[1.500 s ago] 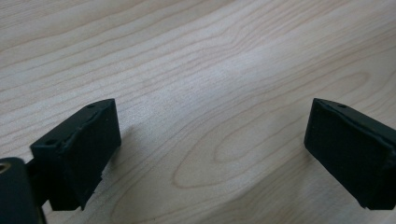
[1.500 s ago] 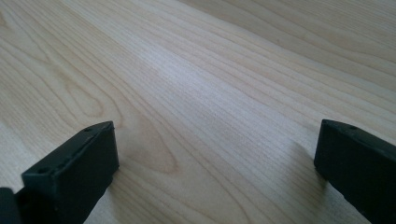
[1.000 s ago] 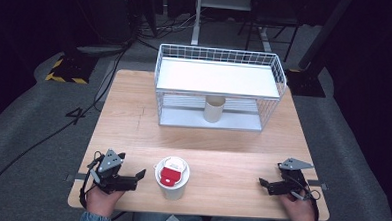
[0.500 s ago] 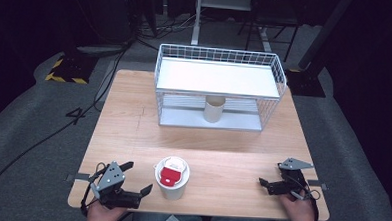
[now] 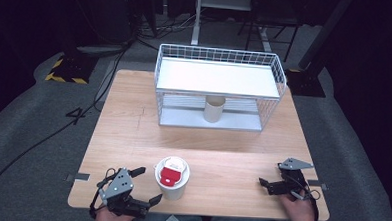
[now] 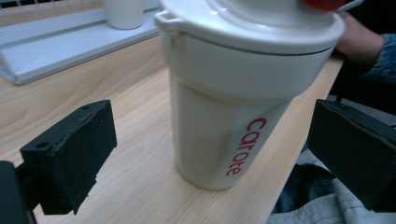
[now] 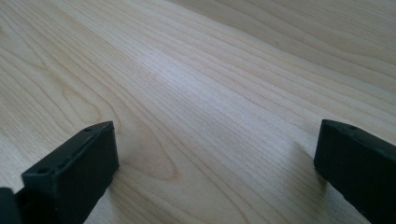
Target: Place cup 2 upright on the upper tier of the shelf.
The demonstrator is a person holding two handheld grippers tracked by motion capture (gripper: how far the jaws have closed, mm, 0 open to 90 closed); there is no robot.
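Observation:
A white lidded cup [image 5: 171,177] with a red tab on its lid stands near the table's front edge, left of centre. My left gripper [image 5: 148,185] lies just left of it, open, its jaws pointing at the cup without touching it. In the left gripper view the cup [image 6: 233,93], printed "carote" in red, stands close between the wide-spread jaws of the left gripper [image 6: 212,154]. My right gripper [image 5: 271,175] rests open at the front right, aimed left. In its own view the right gripper [image 7: 215,158] has bare wood between its jaws.
A white wire rack [image 5: 217,86] with a flat white shelf stands at the back of the wooden table [image 5: 133,118]. A small beige cup [image 5: 214,110] stands under that shelf. The person's other hand [image 6: 359,39] shows beyond the lidded cup.
My left gripper has dropped toward the front edge and turned its open jaws toward the lidded cup. The right gripper and the cup have stayed put.

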